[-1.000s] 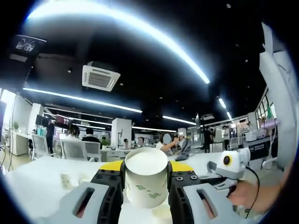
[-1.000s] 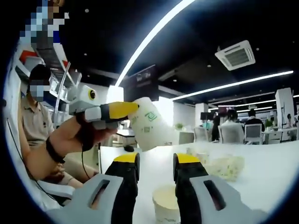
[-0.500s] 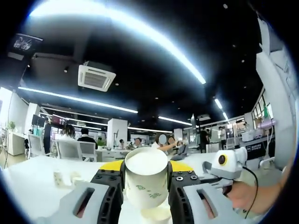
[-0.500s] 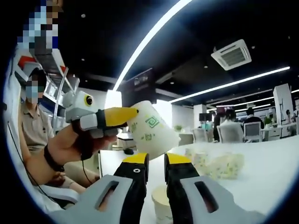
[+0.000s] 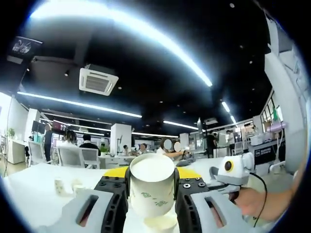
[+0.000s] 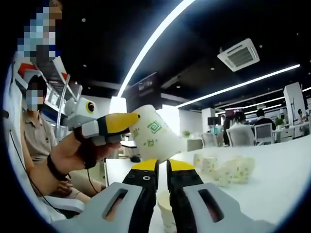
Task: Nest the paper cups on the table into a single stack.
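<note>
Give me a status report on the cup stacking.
Left gripper shut on paper cup, held above base cup. Right gripper nearly shut, empty. More cups waiting on table.

A white paper cup with a green printed logo is clamped upright between the left gripper's jaws, mouth open upward. It hangs just above a second paper cup standing upright on the white surface. In the right gripper view, more cups lie in a loose heap farther along the surface.
</note>
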### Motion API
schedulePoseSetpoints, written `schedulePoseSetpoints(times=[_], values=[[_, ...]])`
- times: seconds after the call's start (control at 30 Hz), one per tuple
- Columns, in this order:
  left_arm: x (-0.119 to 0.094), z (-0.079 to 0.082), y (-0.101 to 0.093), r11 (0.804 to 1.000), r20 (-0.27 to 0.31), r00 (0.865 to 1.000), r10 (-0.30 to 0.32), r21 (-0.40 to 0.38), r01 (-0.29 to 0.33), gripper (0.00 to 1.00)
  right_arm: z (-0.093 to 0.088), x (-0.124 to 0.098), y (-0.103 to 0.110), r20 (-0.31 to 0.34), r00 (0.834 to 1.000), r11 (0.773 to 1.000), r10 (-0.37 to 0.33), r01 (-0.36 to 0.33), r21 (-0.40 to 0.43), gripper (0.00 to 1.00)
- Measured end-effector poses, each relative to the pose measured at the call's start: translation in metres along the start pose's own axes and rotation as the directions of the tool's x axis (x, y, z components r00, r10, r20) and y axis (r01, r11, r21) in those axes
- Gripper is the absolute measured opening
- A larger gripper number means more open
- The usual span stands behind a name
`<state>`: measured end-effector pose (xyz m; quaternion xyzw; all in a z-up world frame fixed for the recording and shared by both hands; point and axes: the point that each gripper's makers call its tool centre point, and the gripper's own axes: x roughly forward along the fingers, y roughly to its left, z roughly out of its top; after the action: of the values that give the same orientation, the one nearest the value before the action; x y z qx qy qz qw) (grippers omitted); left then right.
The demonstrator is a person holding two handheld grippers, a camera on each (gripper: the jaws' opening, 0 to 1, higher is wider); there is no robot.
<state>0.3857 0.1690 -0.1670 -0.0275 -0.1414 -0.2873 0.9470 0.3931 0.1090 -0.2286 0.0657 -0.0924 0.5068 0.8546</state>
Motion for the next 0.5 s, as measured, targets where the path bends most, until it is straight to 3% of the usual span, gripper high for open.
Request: schedulePoseSetpoints(times=[0.5], values=[[-0.001, -0.020, -0.008, 1.000, -0.067, 0.997, -0.031, -0.005, 0.031, 0.38, 0.013, -0.010, -0.021, 0.030, 0.996, 0.996, -0.083, 0.083, -0.018, 0.02]])
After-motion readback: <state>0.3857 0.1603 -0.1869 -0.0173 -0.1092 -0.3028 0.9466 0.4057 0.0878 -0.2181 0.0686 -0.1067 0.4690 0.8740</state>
